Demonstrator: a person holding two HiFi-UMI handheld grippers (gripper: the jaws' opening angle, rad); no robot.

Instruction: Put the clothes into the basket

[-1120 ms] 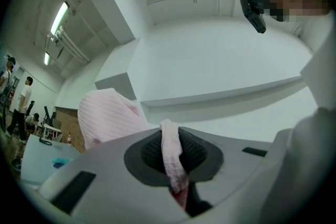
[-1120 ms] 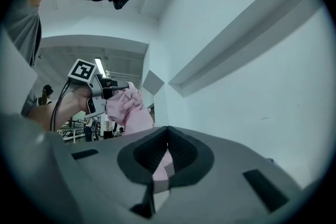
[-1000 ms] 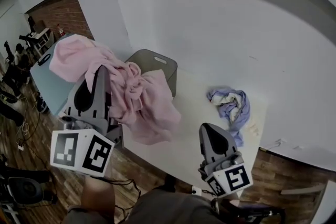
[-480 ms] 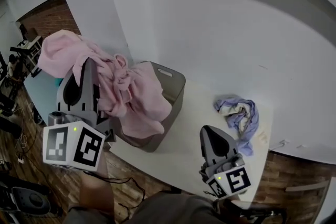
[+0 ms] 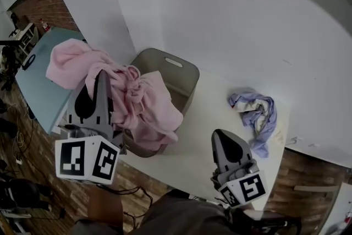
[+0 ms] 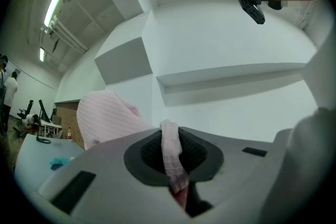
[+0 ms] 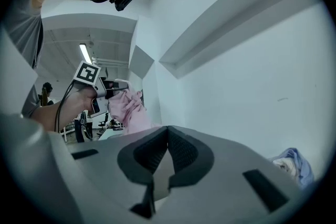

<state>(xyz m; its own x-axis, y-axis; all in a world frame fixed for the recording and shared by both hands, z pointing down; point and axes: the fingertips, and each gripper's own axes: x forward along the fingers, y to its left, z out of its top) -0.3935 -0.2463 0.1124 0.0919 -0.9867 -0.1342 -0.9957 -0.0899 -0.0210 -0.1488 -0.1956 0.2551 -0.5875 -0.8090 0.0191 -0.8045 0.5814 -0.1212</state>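
The left claw (image 5: 102,81) points about level over the rounded grey plastic basket (image 5: 186,71). It is clamped on a fold of the soft, ribbed pink garment (image 5: 149,106), which hangs in loose folds across the basket's near-left rim. The right claw (image 5: 222,138), level over the white bench (image 5: 201,151), is closed and empty. A crumpled blue-and-white garment (image 5: 254,111) lies on the bench, right of the basket.

White counter (image 5: 206,118) against white wall (image 5: 231,19); blue-grey table (image 5: 36,91) left; brick wall (image 5: 52,11); wood floor (image 5: 313,173); ceiling strip light (image 6: 54,5).
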